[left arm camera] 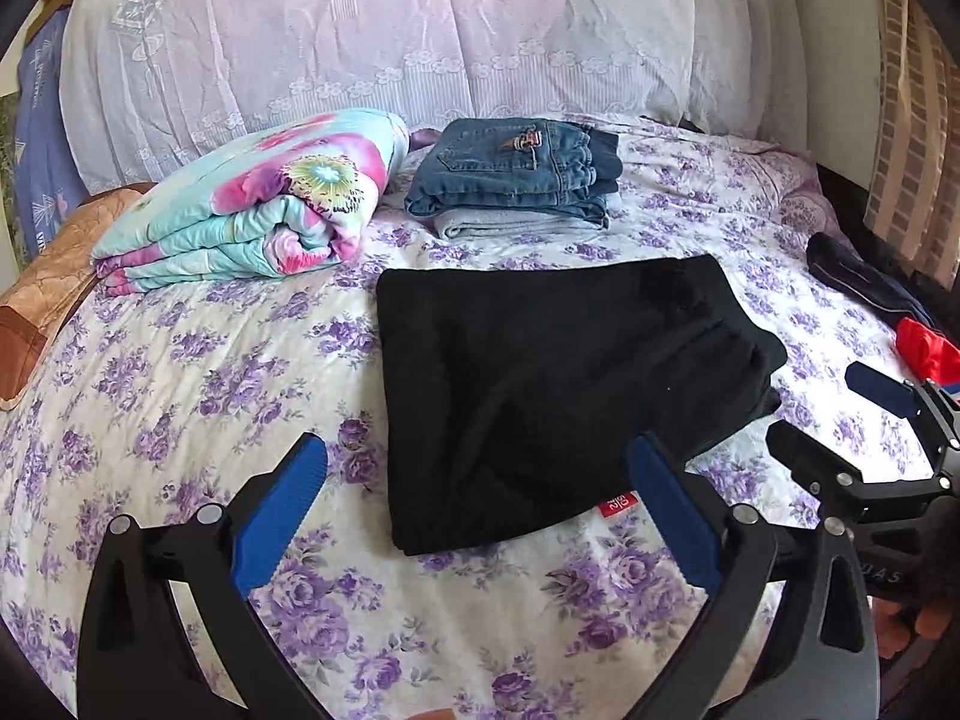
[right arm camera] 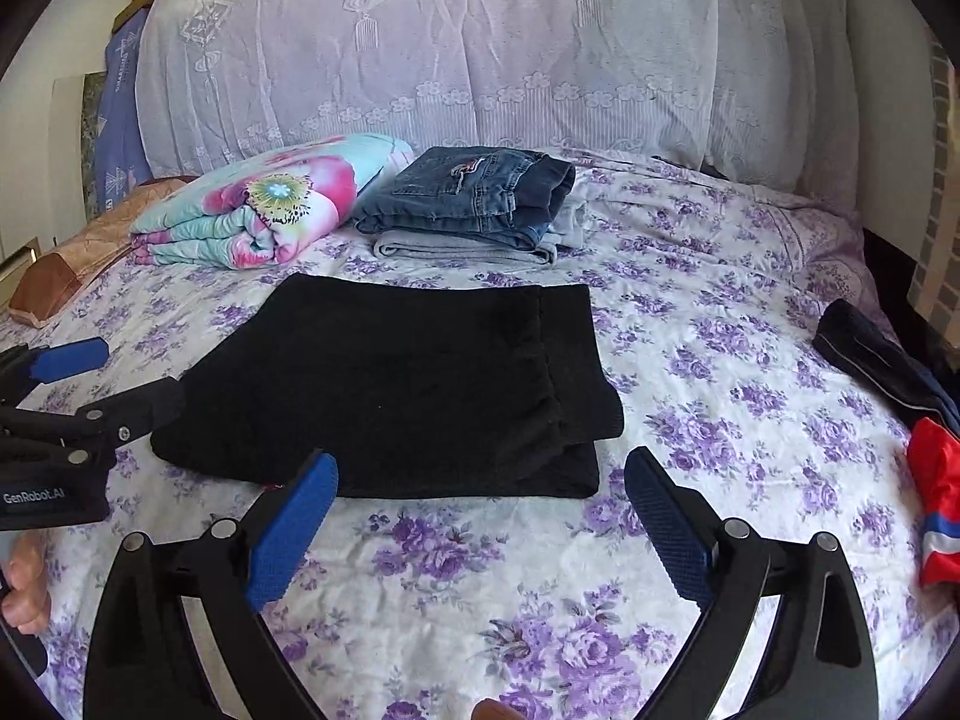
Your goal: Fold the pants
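Observation:
The black pants [left arm camera: 540,384] lie folded into a flat rectangle on the purple-flowered bedsheet [left arm camera: 210,372]; they also show in the right wrist view [right arm camera: 408,384]. My left gripper [left arm camera: 480,456] is open and empty, just short of the pants' near edge, with a red tag [left arm camera: 617,502] beside its right finger. My right gripper [right arm camera: 480,468] is open and empty, hovering at the pants' near edge. Each gripper shows in the other's view: the right one [left arm camera: 822,402] at the pants' right side, the left one [right arm camera: 114,375] at their left side.
A folded floral quilt [left arm camera: 258,204] and a stack of folded jeans [left arm camera: 516,171] on grey cloth lie behind the pants. Dark and red garments [right arm camera: 900,396] lie at the bed's right edge. A lace-covered headboard [right arm camera: 480,48] stands at the back.

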A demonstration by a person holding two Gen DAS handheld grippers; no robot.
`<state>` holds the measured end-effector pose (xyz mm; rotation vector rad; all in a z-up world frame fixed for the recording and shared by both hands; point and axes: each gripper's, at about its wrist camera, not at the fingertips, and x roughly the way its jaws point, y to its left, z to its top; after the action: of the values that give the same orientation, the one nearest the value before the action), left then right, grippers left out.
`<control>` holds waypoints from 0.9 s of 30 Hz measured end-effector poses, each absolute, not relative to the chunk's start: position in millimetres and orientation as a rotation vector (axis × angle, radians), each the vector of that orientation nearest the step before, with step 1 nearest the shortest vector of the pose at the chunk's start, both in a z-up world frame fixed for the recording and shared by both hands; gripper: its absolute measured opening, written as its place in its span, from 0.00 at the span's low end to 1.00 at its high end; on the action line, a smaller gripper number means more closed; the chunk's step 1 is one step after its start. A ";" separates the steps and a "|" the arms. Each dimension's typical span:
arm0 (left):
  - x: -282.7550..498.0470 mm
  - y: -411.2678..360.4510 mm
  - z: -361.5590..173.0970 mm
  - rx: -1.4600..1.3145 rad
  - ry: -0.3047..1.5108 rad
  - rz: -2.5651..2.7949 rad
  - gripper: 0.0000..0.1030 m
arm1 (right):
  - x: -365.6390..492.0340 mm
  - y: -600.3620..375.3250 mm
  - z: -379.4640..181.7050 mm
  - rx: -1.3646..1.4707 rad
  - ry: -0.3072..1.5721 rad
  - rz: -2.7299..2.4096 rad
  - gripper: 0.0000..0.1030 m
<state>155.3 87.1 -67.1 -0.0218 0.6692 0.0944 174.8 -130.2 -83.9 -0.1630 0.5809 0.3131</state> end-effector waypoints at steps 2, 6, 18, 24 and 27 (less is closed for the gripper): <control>153.9 86.9 -66.4 -0.028 0.669 0.086 0.96 | 170.9 -132.2 -82.9 -0.156 0.574 0.318 0.94; 151.0 86.3 -64.2 -0.033 0.659 0.074 0.96 | 163.8 -134.2 -83.5 -0.161 0.562 0.318 0.94; 151.2 80.9 -66.2 -0.021 0.671 0.052 0.96 | 159.8 -136.4 -88.3 -0.152 0.572 0.328 0.94; 149.7 79.2 -65.0 -0.003 0.659 0.069 0.96 | 160.5 -137.0 -89.1 -0.152 0.576 0.328 0.94; 149.4 80.5 -64.3 -0.013 0.660 0.067 0.96 | 160.5 -137.1 -90.5 -0.153 0.580 0.327 0.94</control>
<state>149.4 80.5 -64.3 -0.0125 0.6604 0.0675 160.5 -137.1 -90.5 -0.1533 0.5802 0.3268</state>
